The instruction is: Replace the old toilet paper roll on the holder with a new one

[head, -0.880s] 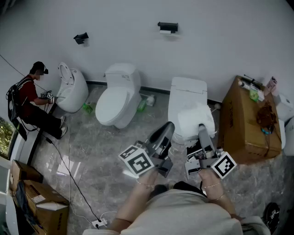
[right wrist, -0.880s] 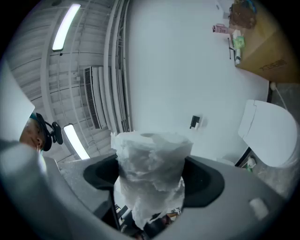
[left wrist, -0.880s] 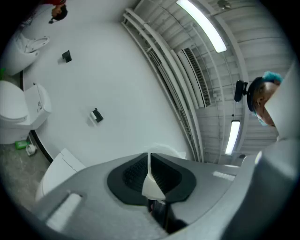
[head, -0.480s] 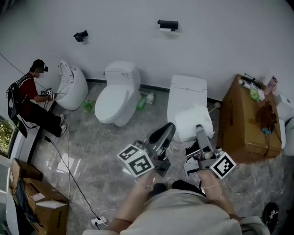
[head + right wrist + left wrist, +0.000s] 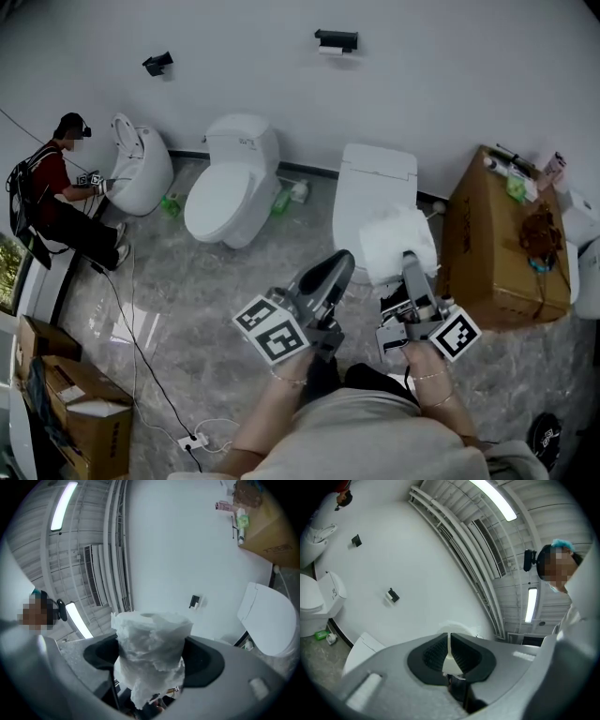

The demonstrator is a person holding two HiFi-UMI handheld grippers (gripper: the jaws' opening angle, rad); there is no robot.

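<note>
White tissue, ragged at its edge, fills the right gripper (image 5: 152,641): the toilet paper roll (image 5: 398,242) stands upright between jaws spread wide, with both pads pressed on its sides. The left gripper (image 5: 449,641) has its jaws closed together with nothing in them. The black holder (image 5: 336,39) sits on the far white wall (image 5: 450,75), up between the middle toilet (image 5: 230,178) and the right toilet (image 5: 375,183), well apart from both grippers. A second holder (image 5: 157,63) hangs further left. Print on the cardboard box (image 5: 502,239) is too small to read, and the marker cubes (image 5: 272,328) carry only black-and-white squares. That box stands just beside the right toilet, its top cluttered with small items. Grey marble floor (image 5: 187,309) lies open between the grippers and the toilets. A cable (image 5: 131,328) crosses it at the left to a power strip (image 5: 192,441), past brown cartons (image 5: 75,412) in the near left corner. A person (image 5: 56,197) crouches at the left toilet (image 5: 141,173).
</note>
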